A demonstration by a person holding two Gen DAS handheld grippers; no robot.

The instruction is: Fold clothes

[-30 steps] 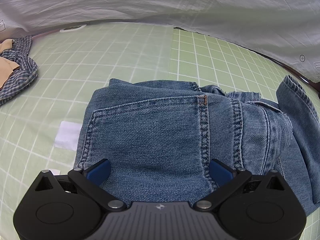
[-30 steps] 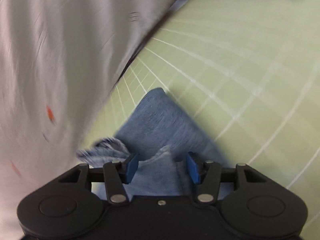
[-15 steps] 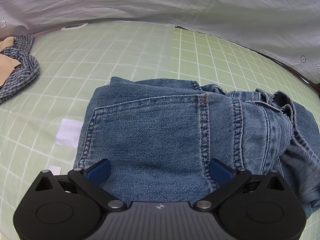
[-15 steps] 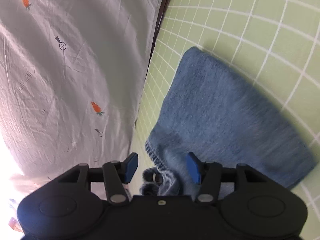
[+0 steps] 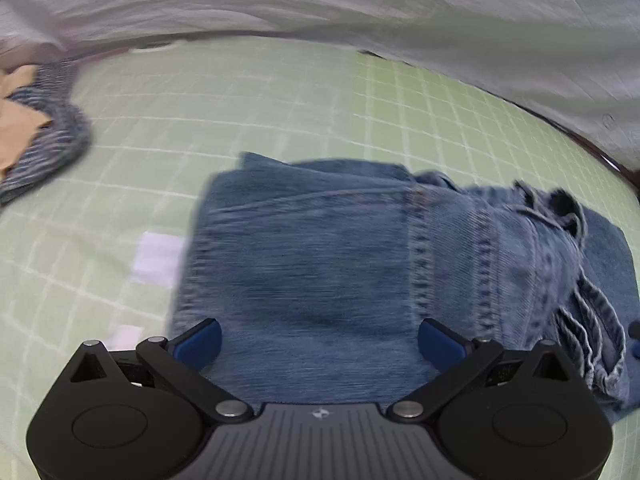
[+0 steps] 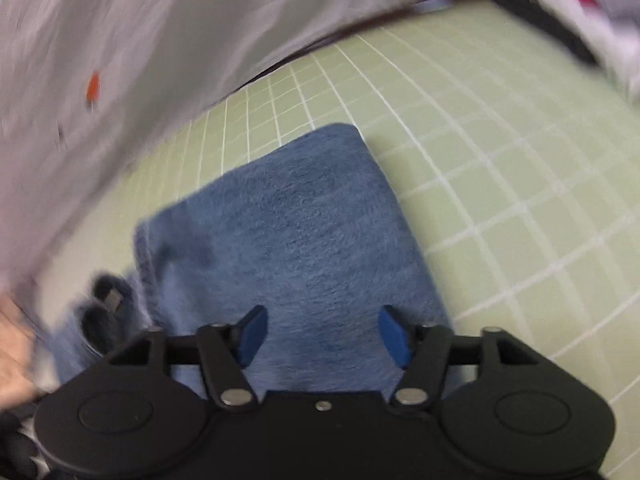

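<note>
Blue denim jeans (image 5: 320, 248) lie folded on the green grid mat (image 5: 240, 100), back pocket up. The frayed waistband and a folded leg are bunched at their right. My left gripper (image 5: 320, 336) hovers low over the near edge of the jeans, open wide, with nothing between its blue pads. In the right wrist view the folded leg of the jeans (image 6: 288, 232) lies flat on the mat (image 6: 500, 160). My right gripper (image 6: 322, 328) is open just above its near end, gripping nothing. Both views are motion-blurred.
A checked garment (image 5: 48, 148) with a tan piece lies at the far left. A white carrot-print sheet (image 5: 360, 8) hangs along the mat's far edge. White tags (image 5: 156, 258) sit left of the jeans. A person's hand (image 6: 12, 344) shows at the lower left.
The raised jeans leg at the right has come down folded onto the mat. The right gripper has swung round over it. The left gripper has drifted slightly and stays open.
</note>
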